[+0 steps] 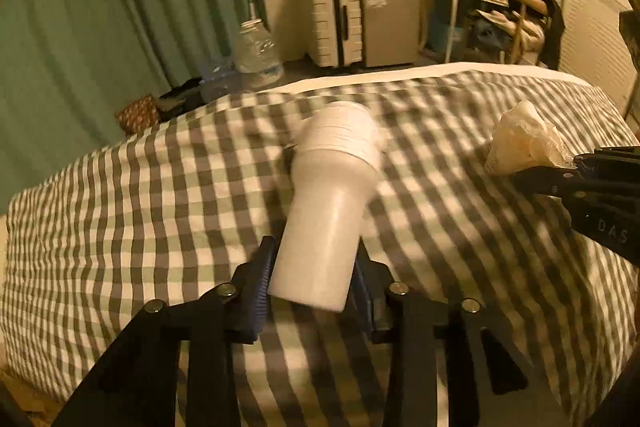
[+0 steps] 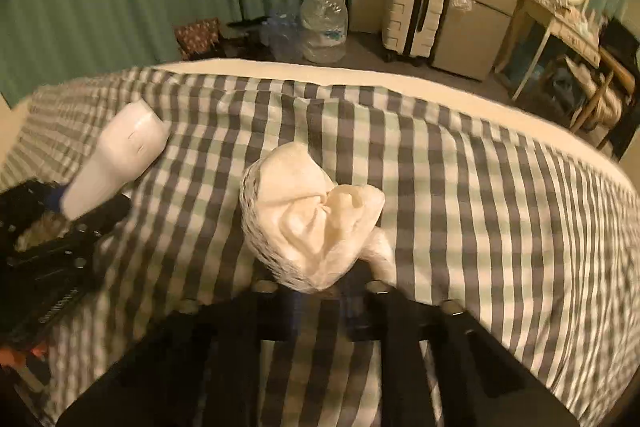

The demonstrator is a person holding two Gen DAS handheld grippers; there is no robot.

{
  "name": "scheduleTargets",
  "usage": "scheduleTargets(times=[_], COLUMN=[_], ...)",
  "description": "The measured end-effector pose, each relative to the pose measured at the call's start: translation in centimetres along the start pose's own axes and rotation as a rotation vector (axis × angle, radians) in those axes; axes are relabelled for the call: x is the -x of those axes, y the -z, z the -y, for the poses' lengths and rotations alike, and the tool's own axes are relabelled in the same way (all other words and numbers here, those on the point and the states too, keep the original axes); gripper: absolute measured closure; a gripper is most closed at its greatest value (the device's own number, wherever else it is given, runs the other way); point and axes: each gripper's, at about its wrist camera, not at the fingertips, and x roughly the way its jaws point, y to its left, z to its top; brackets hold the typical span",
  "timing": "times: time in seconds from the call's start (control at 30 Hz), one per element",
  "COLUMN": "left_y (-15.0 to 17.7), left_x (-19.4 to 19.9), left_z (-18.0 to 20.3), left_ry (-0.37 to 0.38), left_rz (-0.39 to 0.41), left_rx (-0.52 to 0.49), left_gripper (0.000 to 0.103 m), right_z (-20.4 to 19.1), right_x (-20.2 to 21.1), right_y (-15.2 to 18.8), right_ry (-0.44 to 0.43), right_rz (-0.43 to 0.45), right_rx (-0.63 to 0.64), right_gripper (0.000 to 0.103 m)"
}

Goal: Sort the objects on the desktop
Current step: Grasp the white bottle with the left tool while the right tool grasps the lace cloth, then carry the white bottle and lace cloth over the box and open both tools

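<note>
A white plastic bottle with a wide ribbed cap is pinched at its base between the fingers of the left gripper, its long axis pointing away over the grey-and-white checked bedspread. A crumpled white cloth bag is clamped by the right gripper, above the same bedspread.

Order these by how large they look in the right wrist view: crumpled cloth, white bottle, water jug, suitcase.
1. crumpled cloth, nearest the camera, so flattered
2. suitcase
3. white bottle and water jug look alike; unranked
</note>
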Motion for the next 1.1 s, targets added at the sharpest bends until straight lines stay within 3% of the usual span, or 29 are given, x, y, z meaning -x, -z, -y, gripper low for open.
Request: scheduleTargets(times=[0.27, 0.4, 0.53, 0.57, 0.6, 0.8, 0.97, 1.1], left_y=[3.4, 6.7, 10.7, 11.4, 11.9, 13.9, 15.3, 17.0], left_x=[8.3, 13.4, 18.2, 19.7, 21.0, 28.9, 29.5, 27.3], left_z=[1.4, 1.8, 2.3, 2.1, 1.8, -1.3, -1.5, -0.2], left_ry=[0.110, 0.212, 0.243, 0.246, 0.249, 0.261, 0.226, 0.224], left_rz=[0.037, 0.047, 0.046, 0.055, 0.066, 0.134, 0.098, 0.040], left_rx=[0.145, 0.207, 0.218, 0.217, 0.216, 0.196, 0.143, 0.137], left_gripper=[0.072, 0.073, 0.076, 0.078, 0.100, 0.103, 0.101, 0.095], right_z=[1.1, -1.6, -4.7, -5.5, -6.6, -13.5, -15.4, -13.4], right_x=[8.5, 13.4, 17.4, 18.5, 19.6, 25.2, 25.8, 24.1], right_y=[7.3, 11.7, 14.8, 15.5, 16.0, 17.4, 18.3, 19.7], right_ry=[-0.095, -0.108, -0.145, -0.142, -0.147, -0.171, -0.169, -0.163], right_rz=[0.040, 0.036, 0.034, 0.044, 0.052, 0.103, 0.112, 0.099], right_rx=[-0.123, -0.090, -0.083, -0.073, -0.063, 0.010, 0.018, -0.070], right_gripper=[0.094, 0.094, 0.094, 0.094, 0.094, 0.094, 0.094, 0.093])
